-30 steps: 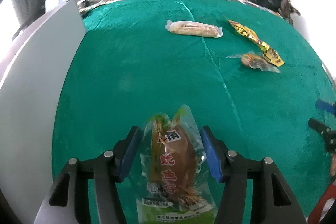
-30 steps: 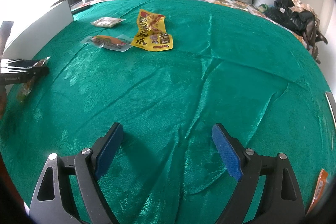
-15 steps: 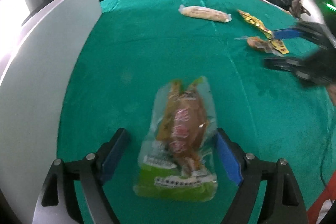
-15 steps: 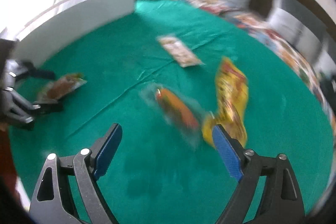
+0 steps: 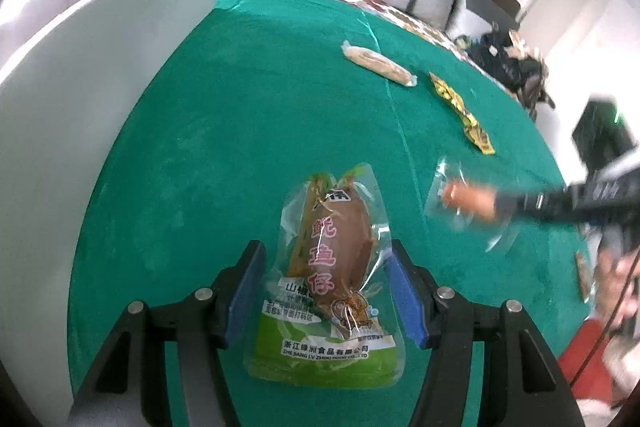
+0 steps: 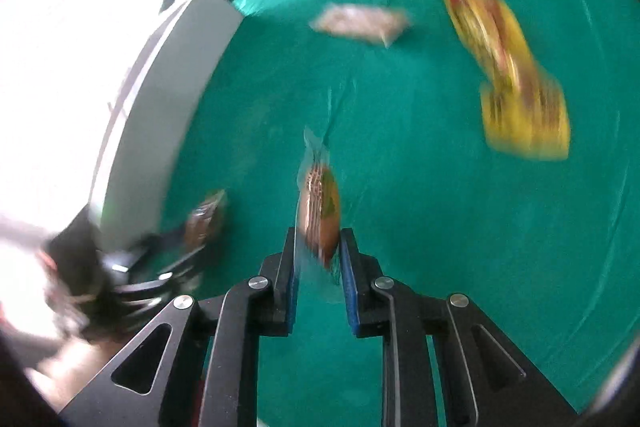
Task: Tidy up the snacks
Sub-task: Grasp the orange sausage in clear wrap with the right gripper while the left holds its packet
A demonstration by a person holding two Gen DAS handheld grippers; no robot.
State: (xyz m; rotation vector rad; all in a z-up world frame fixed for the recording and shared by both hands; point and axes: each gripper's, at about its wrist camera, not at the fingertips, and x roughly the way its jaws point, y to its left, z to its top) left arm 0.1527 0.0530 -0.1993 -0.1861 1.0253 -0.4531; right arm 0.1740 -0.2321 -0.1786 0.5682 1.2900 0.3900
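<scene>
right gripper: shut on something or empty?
Shut on the clear sausage packet. The right gripper has just closed; its blue fingers pinch the packet's lower end, and it sticks out edge-on above the green cloth.

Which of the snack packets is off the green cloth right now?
The clear packet with the orange sausage, clamped in the right gripper; the others lie on the cloth.

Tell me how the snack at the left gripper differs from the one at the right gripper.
The squid packet is large, green-bottomed and printed; the sausage packet is small and clear. The squid packet lies flat between the left gripper's jaws, which have just been closing; the right gripper has clamped the sausage packet edge-on. Both are sealed plastic snacks over green cloth.
</scene>
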